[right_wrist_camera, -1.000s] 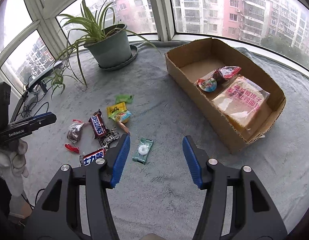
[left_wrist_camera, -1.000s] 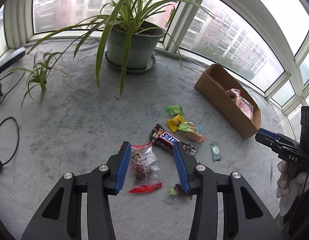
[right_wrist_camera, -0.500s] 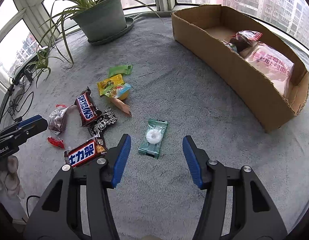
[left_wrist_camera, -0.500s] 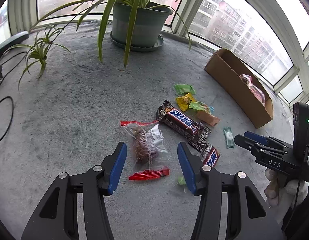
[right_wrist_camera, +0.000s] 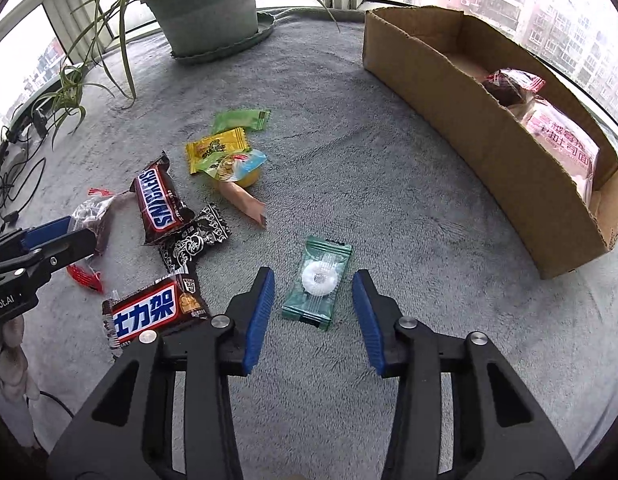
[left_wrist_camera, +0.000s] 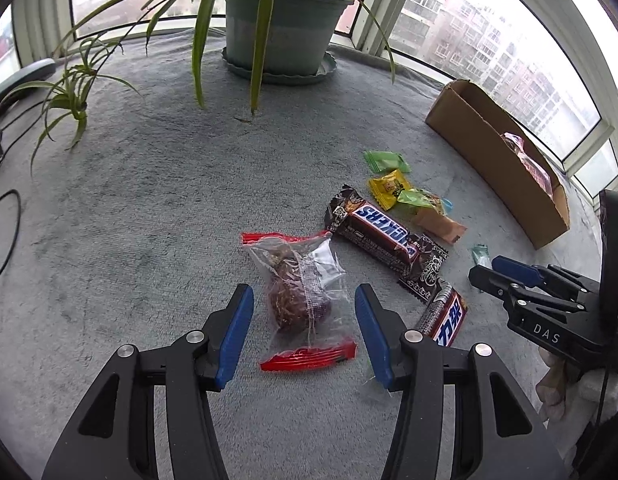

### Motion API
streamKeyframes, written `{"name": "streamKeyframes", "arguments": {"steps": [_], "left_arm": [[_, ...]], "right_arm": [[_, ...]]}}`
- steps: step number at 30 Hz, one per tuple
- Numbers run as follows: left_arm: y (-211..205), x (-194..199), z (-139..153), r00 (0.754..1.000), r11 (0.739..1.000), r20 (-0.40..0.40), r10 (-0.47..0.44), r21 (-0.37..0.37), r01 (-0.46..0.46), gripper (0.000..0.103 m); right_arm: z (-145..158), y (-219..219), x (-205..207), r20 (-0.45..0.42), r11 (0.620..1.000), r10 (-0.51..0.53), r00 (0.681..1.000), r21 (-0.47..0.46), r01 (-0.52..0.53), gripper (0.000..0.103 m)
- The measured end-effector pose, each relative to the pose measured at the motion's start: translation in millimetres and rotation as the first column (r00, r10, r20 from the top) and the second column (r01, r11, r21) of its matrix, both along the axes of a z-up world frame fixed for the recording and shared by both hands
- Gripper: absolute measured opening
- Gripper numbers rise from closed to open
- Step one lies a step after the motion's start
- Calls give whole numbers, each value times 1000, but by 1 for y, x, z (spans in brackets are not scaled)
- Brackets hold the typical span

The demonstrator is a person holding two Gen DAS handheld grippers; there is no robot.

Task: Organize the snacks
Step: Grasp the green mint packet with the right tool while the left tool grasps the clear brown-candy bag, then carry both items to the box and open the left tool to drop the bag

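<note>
My left tongs point(left_wrist_camera: 304, 330) gape wide around the clear bag point(left_wrist_camera: 303, 292), its length running along my fingers. My right tongs point(right_wrist_camera: 313, 312) stand equally wide, straddling the green mint point(right_wrist_camera: 318, 282), lying lengthwise, slightly tilted.

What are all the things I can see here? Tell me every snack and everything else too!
Snickers bars: 2, brown, blanket middle.
Clear bag with brown snack: 1, red-edged, between left fingers.
Mint candy: 1, green wrapper, between right fingers.
Black packet: 1, beside the bars.
Small packets: several, green, yellow, orange.
Cardboard box: 1, brown, holding snacks.
Potted plant: 1, green, by window.
Left gripper: open.
Right gripper: open.
</note>
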State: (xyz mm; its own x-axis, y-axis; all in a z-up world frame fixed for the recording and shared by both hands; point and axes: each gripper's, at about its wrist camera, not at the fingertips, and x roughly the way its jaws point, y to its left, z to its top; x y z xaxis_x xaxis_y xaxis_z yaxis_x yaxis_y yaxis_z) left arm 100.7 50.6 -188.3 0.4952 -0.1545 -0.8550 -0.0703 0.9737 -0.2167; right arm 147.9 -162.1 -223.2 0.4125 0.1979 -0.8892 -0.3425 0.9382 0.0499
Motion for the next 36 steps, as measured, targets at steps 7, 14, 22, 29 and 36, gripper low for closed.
{"name": "streamKeyframes", "arguments": {"steps": [7, 14, 22, 29, 36], "left_arm": [[-2, 3, -9, 1000, 1000, -18, 11, 27, -11, 52], [-3, 4, -10, 1000, 998, -12, 9, 55, -9, 38], [4, 1, -6, 1000, 999, 0, 21, 40, -21, 37], [7, -3, 8, 999, 999, 31, 29, 21, -30, 37], [-8, 4, 31, 997, 1000, 78, -14, -7, 15, 37]], "right_arm": [[0, -9, -1, 3, 1000, 7, 1000, -13, -7, 25], [0, -10, -1, 4, 1000, 19, 1000, -14, -18, 24], [4, -19, -1, 3, 999, 5, 1000, 36, -5, 22], [21, -31, -6, 32, 998, -6, 999, 69, 4, 22], [49, -49, -8, 92, 995, -26, 995, 98, 17, 22]]}}
